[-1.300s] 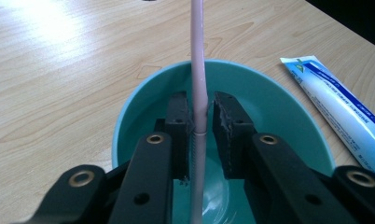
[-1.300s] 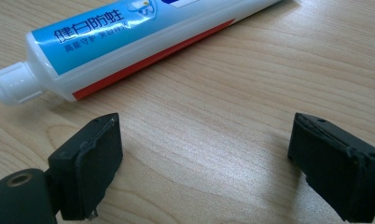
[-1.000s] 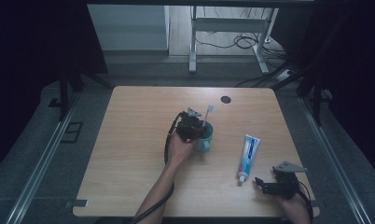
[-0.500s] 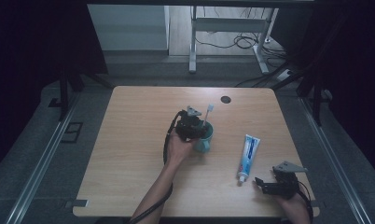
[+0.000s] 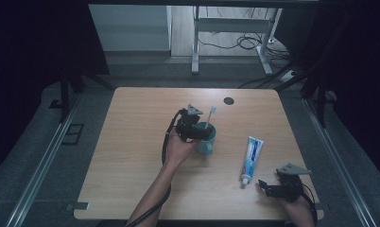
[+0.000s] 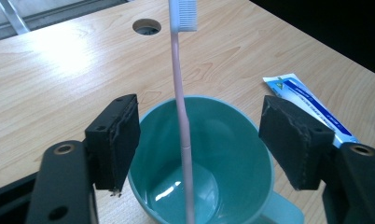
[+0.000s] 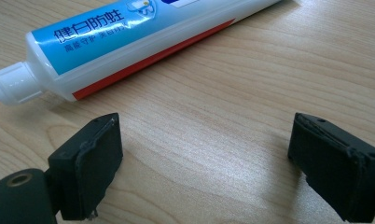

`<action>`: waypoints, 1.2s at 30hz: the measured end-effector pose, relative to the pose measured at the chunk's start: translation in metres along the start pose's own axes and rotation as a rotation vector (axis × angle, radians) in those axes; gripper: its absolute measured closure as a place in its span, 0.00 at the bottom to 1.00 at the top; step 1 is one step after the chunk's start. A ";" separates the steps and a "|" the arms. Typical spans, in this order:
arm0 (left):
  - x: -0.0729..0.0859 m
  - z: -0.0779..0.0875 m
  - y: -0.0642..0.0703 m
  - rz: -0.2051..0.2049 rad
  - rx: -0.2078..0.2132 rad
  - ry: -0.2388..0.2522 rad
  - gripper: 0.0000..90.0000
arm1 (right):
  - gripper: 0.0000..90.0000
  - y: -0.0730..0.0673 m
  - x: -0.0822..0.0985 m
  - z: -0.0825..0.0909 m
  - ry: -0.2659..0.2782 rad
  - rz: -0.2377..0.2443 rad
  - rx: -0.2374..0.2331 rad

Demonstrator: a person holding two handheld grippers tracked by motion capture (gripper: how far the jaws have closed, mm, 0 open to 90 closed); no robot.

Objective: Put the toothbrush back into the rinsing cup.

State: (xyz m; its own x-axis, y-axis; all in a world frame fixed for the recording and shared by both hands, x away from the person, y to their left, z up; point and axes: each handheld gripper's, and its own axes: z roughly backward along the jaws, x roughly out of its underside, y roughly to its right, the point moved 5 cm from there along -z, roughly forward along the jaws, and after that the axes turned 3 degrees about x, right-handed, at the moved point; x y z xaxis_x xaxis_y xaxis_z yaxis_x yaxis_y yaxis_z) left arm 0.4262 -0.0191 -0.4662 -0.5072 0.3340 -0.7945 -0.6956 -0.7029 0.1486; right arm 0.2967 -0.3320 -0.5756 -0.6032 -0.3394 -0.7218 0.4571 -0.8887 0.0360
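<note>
A teal mug [image 5: 206, 139] [image 6: 202, 172] stands near the table's middle with a pink-handled toothbrush [image 5: 211, 116] [image 6: 180, 93] standing in it, bristles up. My left gripper [image 5: 200, 130] [image 6: 199, 144] hovers just above the mug; its jaws have just been opening and stand apart on both sides of the handle, not touching it. A blue and white toothpaste tube [image 5: 251, 154] [image 7: 129, 44] lies flat to the right, cap toward the front edge. My right gripper [image 5: 265, 186] [image 7: 204, 168] rests open near the front right corner, just short of the tube's cap.
A round cable hole [image 5: 228, 100] [image 6: 146, 26] sits in the wooden tabletop [image 5: 131, 156] near its far edge. Dark floor, table legs and cables lie beyond the table. The table's left half is bare wood.
The left gripper has let go of the toothbrush, its jaws spreading wide, and has lifted slightly above the mug. The right gripper has kept still.
</note>
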 end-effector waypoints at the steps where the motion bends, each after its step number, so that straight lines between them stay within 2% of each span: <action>1: 0.000 0.001 0.000 0.000 0.003 -0.004 0.28 | 0.11 0.000 0.000 0.000 0.000 0.000 0.000; 8: 0.001 0.008 0.000 -0.009 0.011 -0.014 0.17 | 0.11 0.000 0.000 0.000 0.000 0.000 0.000; 25: 0.009 0.027 -0.003 -0.006 0.026 -0.009 0.12 | 0.11 0.000 0.000 0.000 0.000 0.000 0.000; 36: 0.017 0.037 -0.002 -0.034 0.014 0.001 0.11 | 0.11 0.000 0.000 0.000 0.000 0.001 0.001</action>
State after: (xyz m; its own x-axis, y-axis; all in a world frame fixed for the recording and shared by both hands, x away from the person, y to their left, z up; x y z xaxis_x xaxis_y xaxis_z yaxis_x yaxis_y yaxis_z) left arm 0.4006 0.0112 -0.4583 -0.4826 0.3574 -0.7996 -0.7197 -0.6821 0.1295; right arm 0.2967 -0.3320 -0.5756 -0.6031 -0.3402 -0.7215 0.4572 -0.8886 0.0369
